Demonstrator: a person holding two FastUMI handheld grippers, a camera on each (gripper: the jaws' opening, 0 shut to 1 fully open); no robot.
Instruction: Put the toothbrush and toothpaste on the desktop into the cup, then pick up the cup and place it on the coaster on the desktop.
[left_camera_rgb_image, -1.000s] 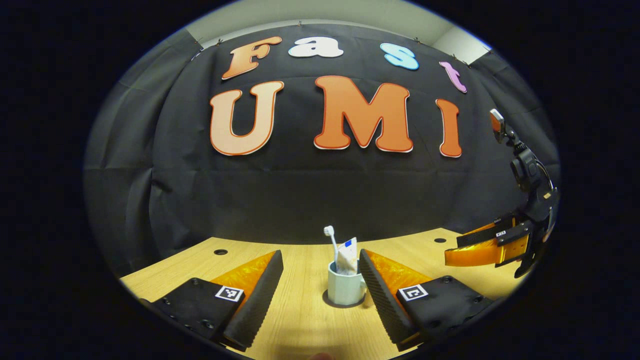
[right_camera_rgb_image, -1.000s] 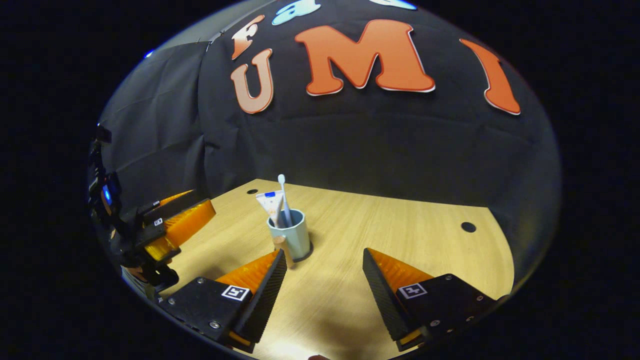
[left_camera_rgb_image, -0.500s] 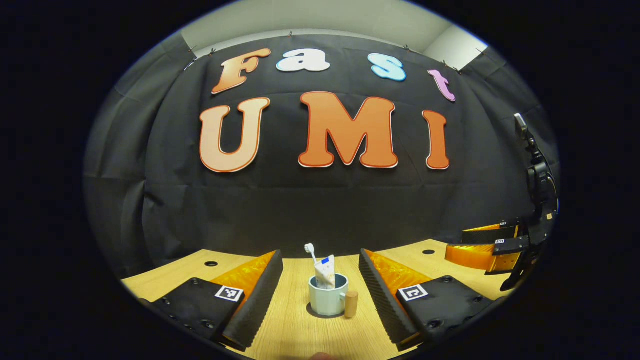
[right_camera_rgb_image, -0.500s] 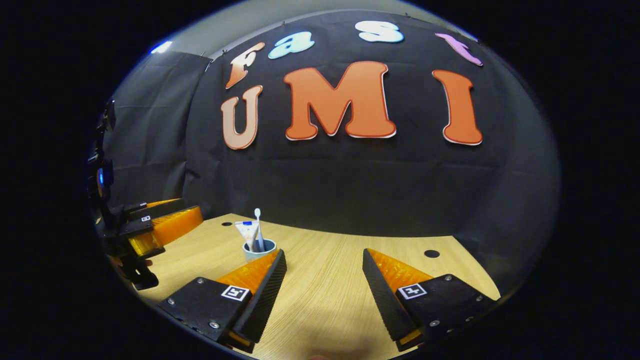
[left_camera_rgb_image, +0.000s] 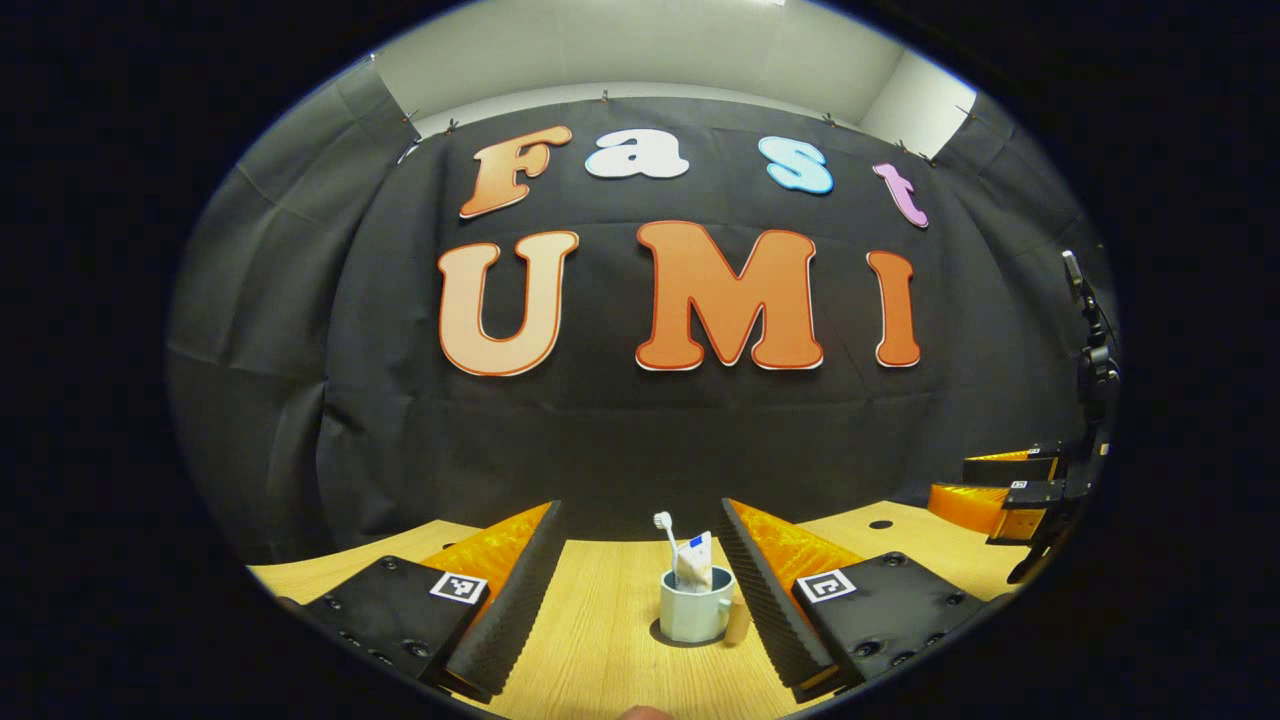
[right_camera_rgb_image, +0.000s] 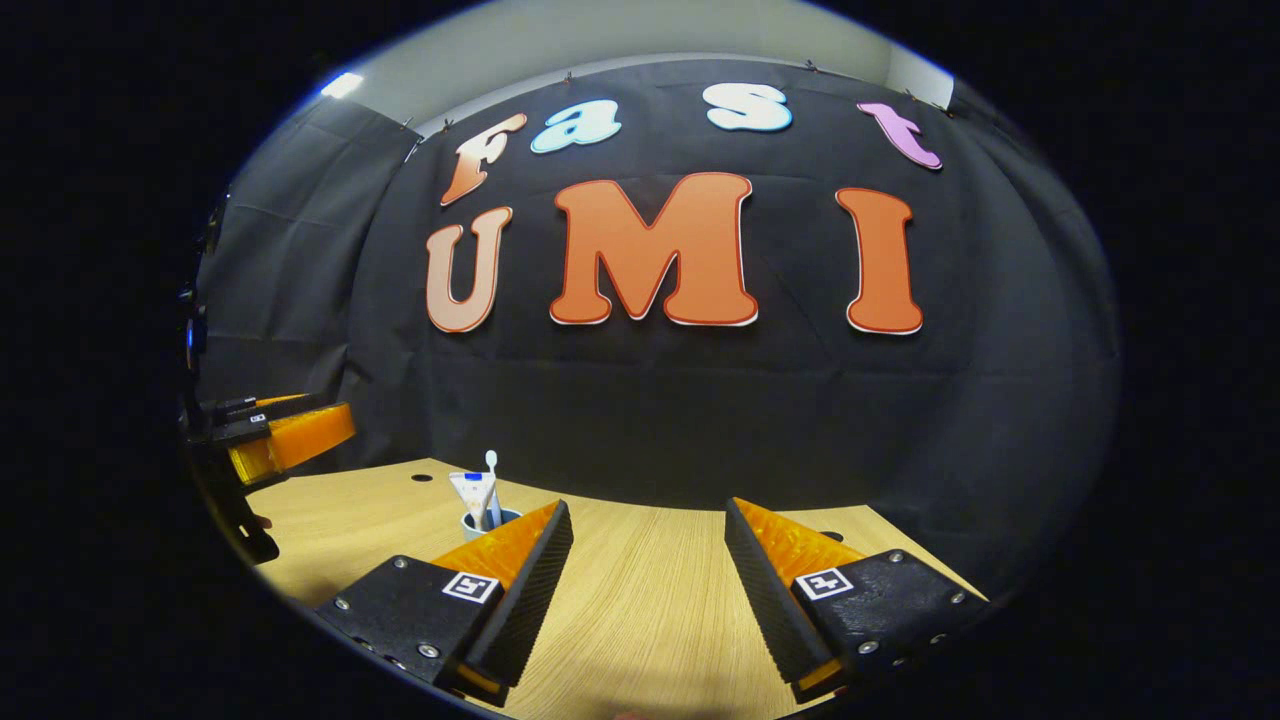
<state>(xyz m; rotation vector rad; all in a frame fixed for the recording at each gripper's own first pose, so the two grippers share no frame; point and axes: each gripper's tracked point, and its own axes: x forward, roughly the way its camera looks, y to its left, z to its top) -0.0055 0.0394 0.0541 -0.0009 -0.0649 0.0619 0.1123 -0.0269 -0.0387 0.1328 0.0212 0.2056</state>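
A pale blue-green cup with a wood-coloured handle stands upright on a dark coaster on the wooden desktop. A white toothbrush and a white toothpaste tube stick up out of it. My left gripper is open, back from the cup, with nothing between its fingers. In the right gripper view the cup sits partly behind one finger, with the toothpaste tube and toothbrush showing above it. My right gripper is open and empty.
The right gripper hovers at the far right of the left gripper view. The left gripper hovers at the far left of the right gripper view. Small round holes mark the desktop near the black cloth wall.
Both grippers have drawn back from the cup and tilted upward, so the cup looks smaller and lower. The cup has stayed on the coaster with brush and tube inside.
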